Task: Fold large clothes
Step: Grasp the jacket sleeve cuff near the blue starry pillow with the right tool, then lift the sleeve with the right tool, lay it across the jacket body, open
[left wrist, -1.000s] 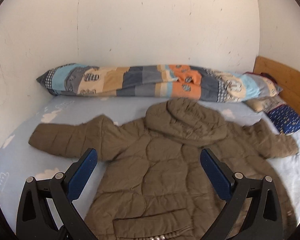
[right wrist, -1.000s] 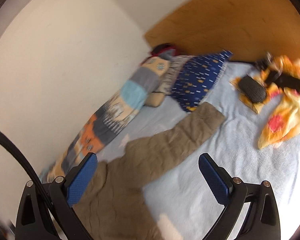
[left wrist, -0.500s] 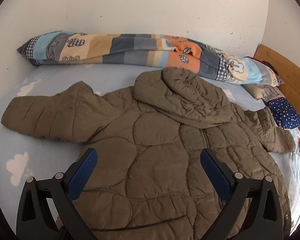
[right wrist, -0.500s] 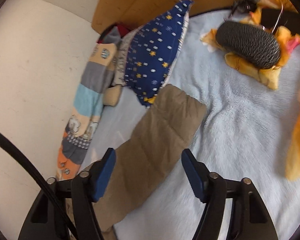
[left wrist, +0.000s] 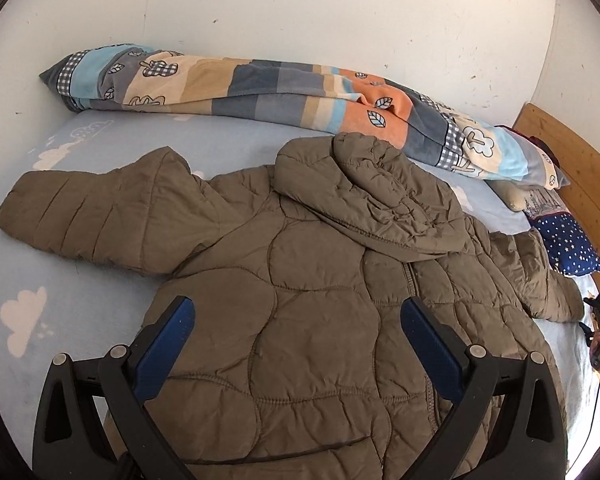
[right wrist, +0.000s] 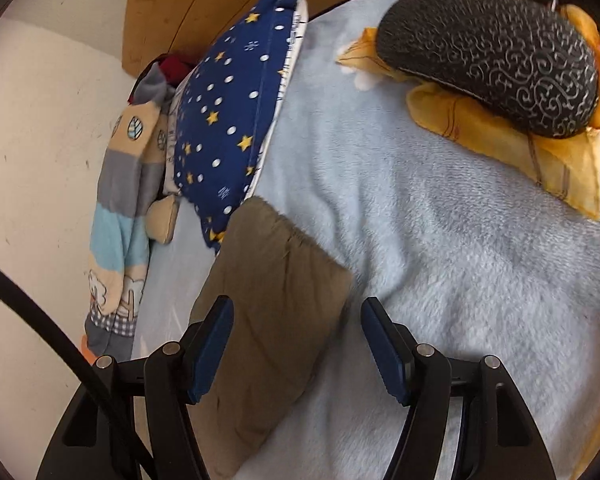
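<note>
Spread flat on the bed (right wrist: 440,240), the puffy brown jacket (left wrist: 320,320) looks soft, light and slippery, its cuff (right wrist: 276,280) between the part-closed right gripper (right wrist: 296,344) fingers, the best hold, while the left gripper (left wrist: 296,344) gapes above its chest.

The right gripper (right wrist: 297,338) is now much closer to the jacket sleeve (right wrist: 272,308), which fills the lower middle of its frame; its jaws have narrowed around the cuff without pressing it. In the left view, the jacket (left wrist: 320,312) looks nearer and larger.
</note>
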